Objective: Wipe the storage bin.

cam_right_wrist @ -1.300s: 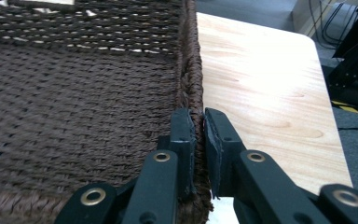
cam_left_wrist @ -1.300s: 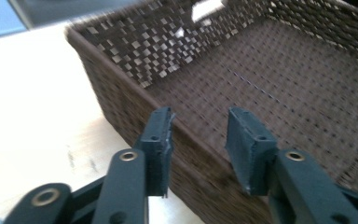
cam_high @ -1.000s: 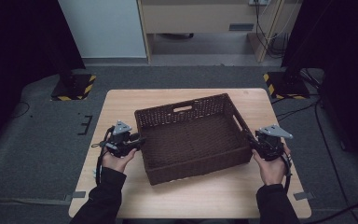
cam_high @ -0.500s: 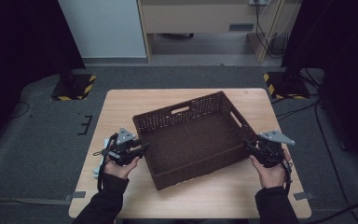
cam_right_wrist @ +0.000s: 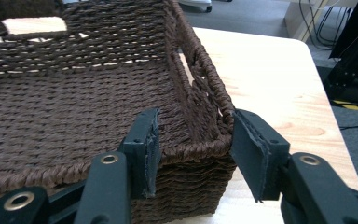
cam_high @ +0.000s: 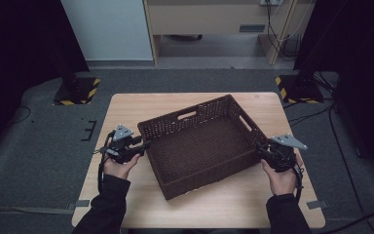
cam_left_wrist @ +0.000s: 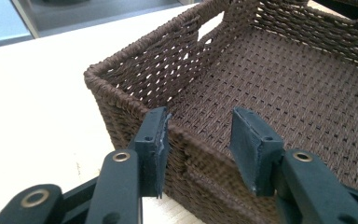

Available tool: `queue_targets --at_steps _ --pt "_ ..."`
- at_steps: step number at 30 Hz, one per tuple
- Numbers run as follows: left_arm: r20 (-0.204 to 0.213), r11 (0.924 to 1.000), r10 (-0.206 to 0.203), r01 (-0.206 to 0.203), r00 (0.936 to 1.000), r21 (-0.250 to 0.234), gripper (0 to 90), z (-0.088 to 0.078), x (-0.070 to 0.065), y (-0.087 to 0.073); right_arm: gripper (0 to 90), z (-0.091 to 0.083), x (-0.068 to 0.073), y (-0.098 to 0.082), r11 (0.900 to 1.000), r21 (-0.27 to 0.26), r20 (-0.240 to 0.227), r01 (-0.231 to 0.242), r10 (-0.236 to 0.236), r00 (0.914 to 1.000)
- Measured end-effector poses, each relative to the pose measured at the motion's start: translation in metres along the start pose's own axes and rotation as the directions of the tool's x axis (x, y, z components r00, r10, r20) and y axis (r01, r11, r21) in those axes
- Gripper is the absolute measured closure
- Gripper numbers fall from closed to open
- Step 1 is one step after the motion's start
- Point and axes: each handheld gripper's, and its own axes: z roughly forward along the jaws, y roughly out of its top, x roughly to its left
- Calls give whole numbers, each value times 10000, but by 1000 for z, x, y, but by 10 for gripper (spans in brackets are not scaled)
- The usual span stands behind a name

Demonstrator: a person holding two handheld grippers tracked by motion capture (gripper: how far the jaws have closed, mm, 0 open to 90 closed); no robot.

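A dark brown woven basket (cam_high: 191,115) lies slightly askew in the middle of the wooden table (cam_high: 131,105). My left gripper (cam_high: 143,145) is at its left wall. In the left gripper view the jaws (cam_left_wrist: 200,119) straddle that wall (cam_left_wrist: 135,70) near a corner. They have just been opening, and the inner pad (cam_left_wrist: 244,137) stands off the weave. My right gripper (cam_high: 260,149) is at the near right corner. Its jaws (cam_right_wrist: 193,119) have just been closing around the right wall (cam_right_wrist: 200,70), with the outer pad (cam_right_wrist: 249,144) at the corner and the inner one apart from the wall.
The basket has nothing in it. Bare tabletop (cam_left_wrist: 37,93) runs left of it, and a strip (cam_right_wrist: 270,70) lies to its right up to the table edge. Dark stands with striped feet (cam_high: 75,90) flank the table on the grey floor.
The basket has turned a little on the table, its far left corner swinging nearer. Both hands have stayed almost where they were.
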Motion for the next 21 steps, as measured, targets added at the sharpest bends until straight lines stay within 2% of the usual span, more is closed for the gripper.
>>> queue_targets --at_steps 3,5,6,11,14,15,18,21 --pt "9 9996 139 -139 9999 253 560 5 -2 -2 503 4 0 3 10000 -45 44 40 -40 10000" --pt "-102 9990 292 -288 9995 332 558 5 -4 -2 416 4 1 3 9998 -171 -160 -78 75 9998" --pt "-140 9986 273 -266 9995 458 557 5 -4 -2 402 3 2 3 9997 -233 -227 -108 103 9997" --pt "-138 9993 100 -95 9999 373 557 1 -10 -7 322 -2 14 2 9994 -340 -285 -108 98 9995" --pt "-80 9989 228 -224 9997 416 557 -1 -14 -7 298 3 19 -1 9999 -133 -323 -104 100 9994" --pt "-73 9988 247 -244 9997 427 558 -1 -14 -7 296 5 20 -2 9996 -218 -277 -163 157 9995" --pt "60 9993 185 -187 9998 335 557 -2 -11 -5 301 9 17 -4 9989 -288 -260 -358 351 9990" --pt "-182 9998 161 -159 9997 115 519 -2 -6 -4 293 11 13 -4 9986 -247 -473 -473 461 9978"
